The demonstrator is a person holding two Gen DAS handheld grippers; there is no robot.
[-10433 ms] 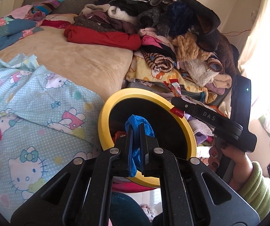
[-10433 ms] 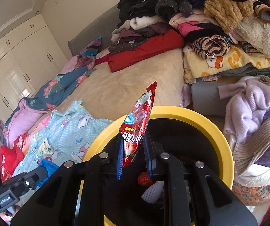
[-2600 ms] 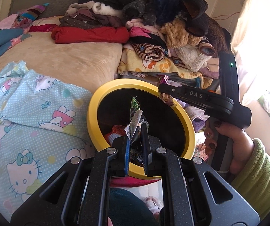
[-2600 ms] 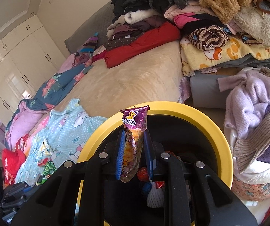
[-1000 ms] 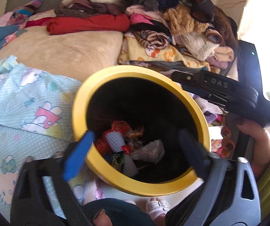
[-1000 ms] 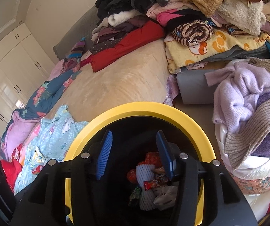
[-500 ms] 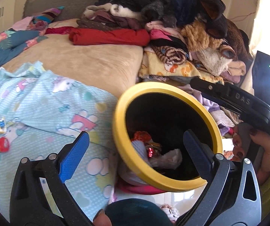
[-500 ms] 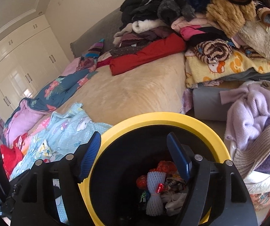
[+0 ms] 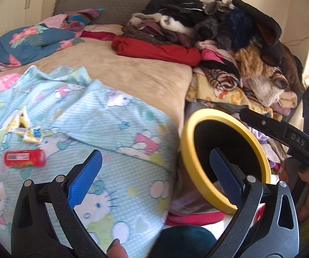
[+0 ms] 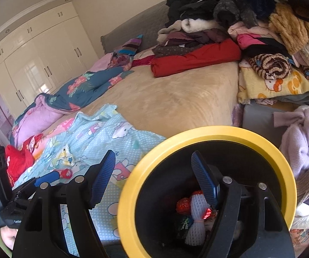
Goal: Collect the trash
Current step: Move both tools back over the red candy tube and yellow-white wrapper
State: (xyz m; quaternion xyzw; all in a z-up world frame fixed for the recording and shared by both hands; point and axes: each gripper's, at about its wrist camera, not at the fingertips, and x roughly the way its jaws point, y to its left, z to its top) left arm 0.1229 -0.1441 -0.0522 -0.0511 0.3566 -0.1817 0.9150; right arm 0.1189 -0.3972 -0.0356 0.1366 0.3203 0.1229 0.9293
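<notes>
Nearest the onlooker, the left gripper [image 9: 154,178] and right gripper [image 10: 154,178] are both spread wide, holding nothing. Just beyond stands the yellow-rimmed bin [image 10: 208,132] with wrappers inside; farther left, a red wrapper [image 9: 24,158] and yellow scraps [image 9: 26,129] lie on the Hello Kitty blanket [image 9: 115,116].

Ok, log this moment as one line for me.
left gripper: open, empty | right gripper: open, empty | yellow bin: holds wrappers | red wrapper, yellow wrapper: on blue blanket | next: pick
</notes>
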